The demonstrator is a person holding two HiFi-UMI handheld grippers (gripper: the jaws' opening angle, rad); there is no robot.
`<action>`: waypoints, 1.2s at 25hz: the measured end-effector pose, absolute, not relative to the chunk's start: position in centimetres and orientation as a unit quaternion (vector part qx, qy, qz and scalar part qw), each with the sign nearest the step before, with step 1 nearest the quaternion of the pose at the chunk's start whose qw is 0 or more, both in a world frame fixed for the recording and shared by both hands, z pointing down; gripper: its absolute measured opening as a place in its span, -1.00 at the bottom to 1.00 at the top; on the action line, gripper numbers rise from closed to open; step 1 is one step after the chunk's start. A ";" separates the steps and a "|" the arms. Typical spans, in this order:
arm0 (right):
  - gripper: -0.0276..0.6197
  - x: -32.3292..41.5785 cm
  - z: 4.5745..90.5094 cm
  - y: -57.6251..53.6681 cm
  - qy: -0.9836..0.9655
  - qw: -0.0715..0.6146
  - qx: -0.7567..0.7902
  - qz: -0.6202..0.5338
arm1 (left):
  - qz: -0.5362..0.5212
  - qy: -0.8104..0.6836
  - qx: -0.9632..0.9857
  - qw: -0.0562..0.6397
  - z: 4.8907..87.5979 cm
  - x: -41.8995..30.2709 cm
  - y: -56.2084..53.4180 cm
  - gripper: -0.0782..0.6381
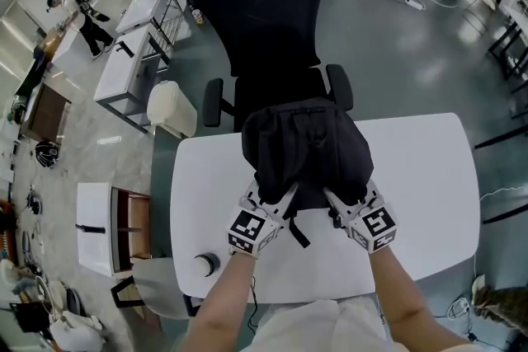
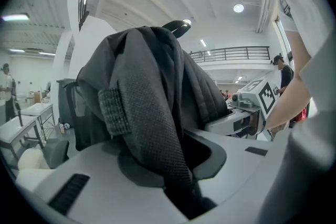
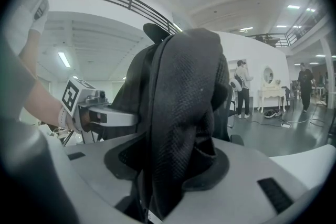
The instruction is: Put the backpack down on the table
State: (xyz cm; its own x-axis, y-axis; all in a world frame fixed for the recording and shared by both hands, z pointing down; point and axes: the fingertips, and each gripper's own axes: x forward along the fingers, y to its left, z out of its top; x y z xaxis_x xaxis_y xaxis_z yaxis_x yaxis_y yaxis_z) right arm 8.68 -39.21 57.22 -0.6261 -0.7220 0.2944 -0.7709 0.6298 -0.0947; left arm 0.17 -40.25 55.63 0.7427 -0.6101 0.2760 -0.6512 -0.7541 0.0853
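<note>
Over the tabletop's far edge: the black backpack (image 1: 305, 148) is hanging between my two grippers above the white tabletop (image 1: 429, 177). I cannot tell whether its bottom is touching the surface.
Left gripper (image 1: 276, 202): its fingers are pinching a fold of the backpack's woven fabric on the near left side, standing only a little apart.
Right gripper (image 1: 340, 204): its fingers are clamping a thicker bunch of the fabric on the near right side, standing noticeably wider.
Strap (image 1: 295, 228): one loose black strap is trailing from the backpack down between the two grippers.
Office chair (image 1: 264, 12): it is standing just behind the tabletop, directly beyond the backpack.
Round object (image 1: 205, 264): something small is sitting near the tabletop's near left corner, well apart from the backpack.
</note>
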 end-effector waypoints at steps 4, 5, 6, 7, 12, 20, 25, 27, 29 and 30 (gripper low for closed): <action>-0.29 8.4 58.3 -38.9 -0.896 0.119 0.413 0.112 | 0.114 -0.350 0.924 0.100 56.7 -0.1 -39.9 -0.51; -0.29 8.5 58.4 -38.7 -0.896 0.119 0.412 0.113 | 0.114 -0.351 0.924 0.101 56.8 -0.1 -39.7 -0.52; -0.29 8.6 58.6 -38.7 -0.896 0.118 0.412 0.115 | 0.115 -0.352 0.924 0.102 56.8 0.0 -39.6 -0.51; -0.29 8.8 58.7 -38.6 -0.895 0.117 0.413 0.117 | 0.116 -0.351 0.924 0.102 56.9 0.2 -39.6 -0.51; -0.29 9.0 59.9 -38.4 -0.892 0.120 0.414 0.137 | 0.122 -0.353 0.922 0.105 57.9 0.3 -39.2 -0.51; -0.29 8.9 60.7 -38.1 -0.893 0.129 0.408 0.137 | 0.122 -0.362 0.917 0.117 59.0 0.0 -38.9 -0.50; -0.29 8.8 61.1 -37.8 -0.896 0.133 0.402 0.134 | 0.123 -0.367 0.914 0.123 59.7 -0.1 -38.6 -0.49; -0.29 8.8 61.1 -37.7 -0.896 0.135 0.401 0.133 | 0.122 -0.368 0.913 0.125 59.8 -0.1 -38.5 -0.48; -0.29 8.8 61.3 -37.6 -0.897 0.136 0.400 0.131 | 0.123 -0.368 0.913 0.126 59.9 -0.1 -38.4 -0.48; -0.29 8.8 61.3 -37.7 -0.896 0.137 0.401 0.131 | 0.124 -0.369 0.912 0.127 60.0 -0.2 -38.4 -0.48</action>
State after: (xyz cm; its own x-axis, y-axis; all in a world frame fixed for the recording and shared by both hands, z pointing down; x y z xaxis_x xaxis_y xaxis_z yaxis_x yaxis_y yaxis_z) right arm 8.78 -37.65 61.31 -0.6406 -0.6835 0.3500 -0.7550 0.6437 -0.1248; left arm -0.16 -38.41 60.05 0.6969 -0.6419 0.3197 -0.7047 -0.6956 0.1397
